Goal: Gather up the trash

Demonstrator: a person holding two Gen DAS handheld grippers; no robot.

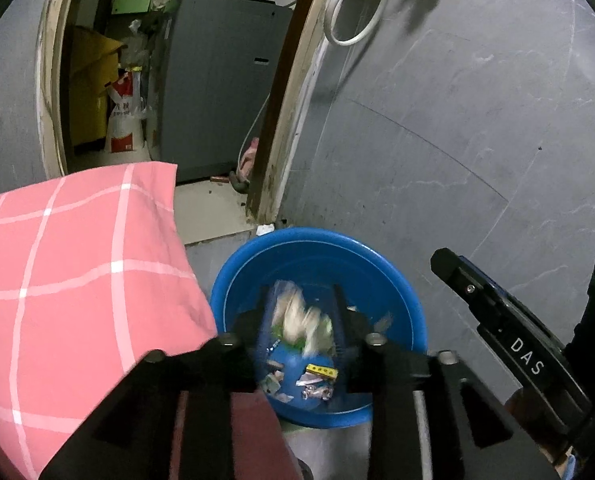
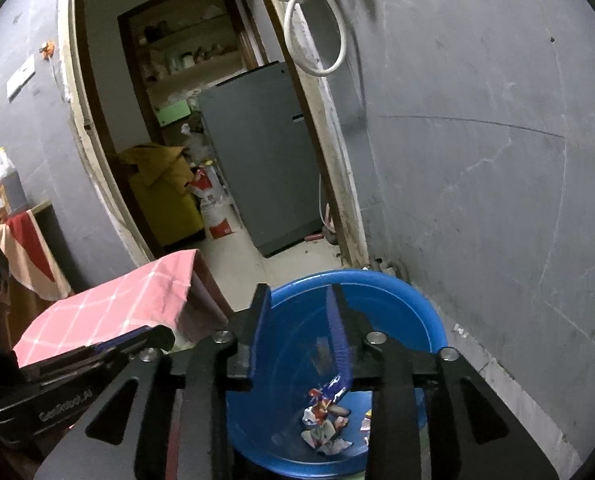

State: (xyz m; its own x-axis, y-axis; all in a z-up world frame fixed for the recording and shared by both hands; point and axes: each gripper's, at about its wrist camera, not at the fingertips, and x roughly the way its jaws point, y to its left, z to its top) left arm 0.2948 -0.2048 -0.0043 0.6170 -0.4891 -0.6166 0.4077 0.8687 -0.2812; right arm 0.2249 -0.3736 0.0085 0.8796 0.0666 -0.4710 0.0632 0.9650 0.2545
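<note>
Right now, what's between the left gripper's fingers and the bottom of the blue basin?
In the left wrist view, a blurred pale crumpled wrapper sits between the left gripper fingers, above the blue basin, with small scraps on its floor.

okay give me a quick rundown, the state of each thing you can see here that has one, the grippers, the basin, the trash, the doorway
Left gripper: jaws apart above the basin, a blurred crumpled wrapper between them, apparently dropping.
Right gripper: jaws apart, nothing gripped.
Blue basin: upright on the floor, uncovered.
Trash scraps: lying on the basin's bottom.
Doorway: open.
Pink checked cloth: draped over something beside the basin.
</note>
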